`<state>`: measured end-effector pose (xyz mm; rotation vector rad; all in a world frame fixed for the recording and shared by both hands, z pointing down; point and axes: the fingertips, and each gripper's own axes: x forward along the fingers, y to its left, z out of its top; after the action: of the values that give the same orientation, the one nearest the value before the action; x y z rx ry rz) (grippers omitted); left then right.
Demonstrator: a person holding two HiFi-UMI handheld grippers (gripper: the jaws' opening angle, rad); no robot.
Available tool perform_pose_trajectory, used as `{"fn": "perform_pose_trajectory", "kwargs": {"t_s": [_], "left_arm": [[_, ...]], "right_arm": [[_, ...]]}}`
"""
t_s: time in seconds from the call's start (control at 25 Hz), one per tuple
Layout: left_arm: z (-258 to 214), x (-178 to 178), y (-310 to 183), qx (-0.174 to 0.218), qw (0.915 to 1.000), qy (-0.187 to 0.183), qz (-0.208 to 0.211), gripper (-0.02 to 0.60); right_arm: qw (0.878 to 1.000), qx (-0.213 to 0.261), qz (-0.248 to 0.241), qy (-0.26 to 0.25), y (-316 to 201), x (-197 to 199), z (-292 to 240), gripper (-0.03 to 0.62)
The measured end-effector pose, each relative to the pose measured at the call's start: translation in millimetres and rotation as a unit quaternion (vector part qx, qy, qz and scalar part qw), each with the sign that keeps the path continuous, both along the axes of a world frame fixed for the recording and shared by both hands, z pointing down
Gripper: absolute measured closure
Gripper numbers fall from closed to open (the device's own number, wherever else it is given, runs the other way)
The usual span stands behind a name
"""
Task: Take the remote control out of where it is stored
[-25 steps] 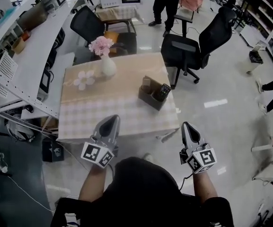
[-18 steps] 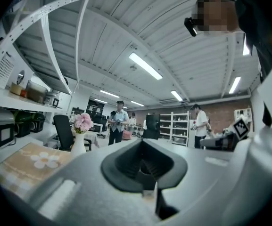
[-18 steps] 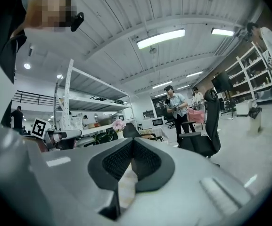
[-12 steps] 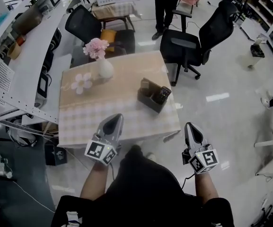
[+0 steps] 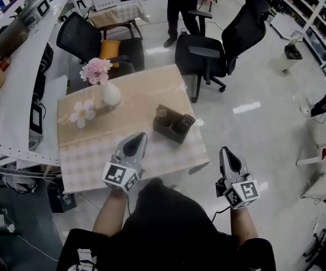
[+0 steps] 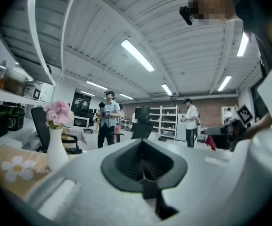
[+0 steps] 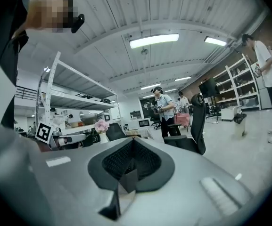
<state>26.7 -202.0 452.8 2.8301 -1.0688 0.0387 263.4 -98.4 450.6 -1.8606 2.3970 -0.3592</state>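
Beige checked tablecloth (image 5: 95, 151), dark organiser (image 5: 165, 130), glossy floor (image 5: 253, 134)

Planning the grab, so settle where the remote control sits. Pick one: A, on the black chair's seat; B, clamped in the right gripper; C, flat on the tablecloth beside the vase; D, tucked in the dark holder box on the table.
D: the head view shows the remote control tucked into a compartment of the dark holder box, apart from the vase.
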Motion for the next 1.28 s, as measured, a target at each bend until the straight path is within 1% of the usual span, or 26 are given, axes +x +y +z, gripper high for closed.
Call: {"fn": "perform_pose_trajectory", "kwargs": {"t_s": [0.24, 0.36, 0.6, 0.76, 0.92, 1.28], "left_arm": [[24, 22, -33, -0.021, 0.9993, -0.023, 0.020, 0.575], [34, 33, -48, -0.030, 0.9987, -0.033, 0.026, 0.554], [57, 45, -76, -0.053, 0.9972, -0.048, 0.021, 0.465], [74, 55, -92, -0.067, 0.9958, -0.061, 0.009, 0.429], [88, 72, -102, -0.081, 0.9939, -0.075, 0.000, 0.356], [102, 88, -117, -0.100, 0.9909, -0.086, -0.024, 0.351]], "right_arm": [[0.999, -0.013, 0.029, 0.007, -10, 10, 2, 0.589], [0.999, -0.021, 0.040, 0.010, -14, 13, 3, 0.589], [0.997, -0.043, 0.059, 0.015, -14, 18, 13, 0.589], [0.996, -0.053, 0.070, 0.020, -15, 22, 17, 0.589], [0.995, -0.061, 0.080, 0.021, -15, 28, 16, 0.589], [0.993, -0.067, 0.099, 0.024, -17, 43, 20, 0.589]]}}
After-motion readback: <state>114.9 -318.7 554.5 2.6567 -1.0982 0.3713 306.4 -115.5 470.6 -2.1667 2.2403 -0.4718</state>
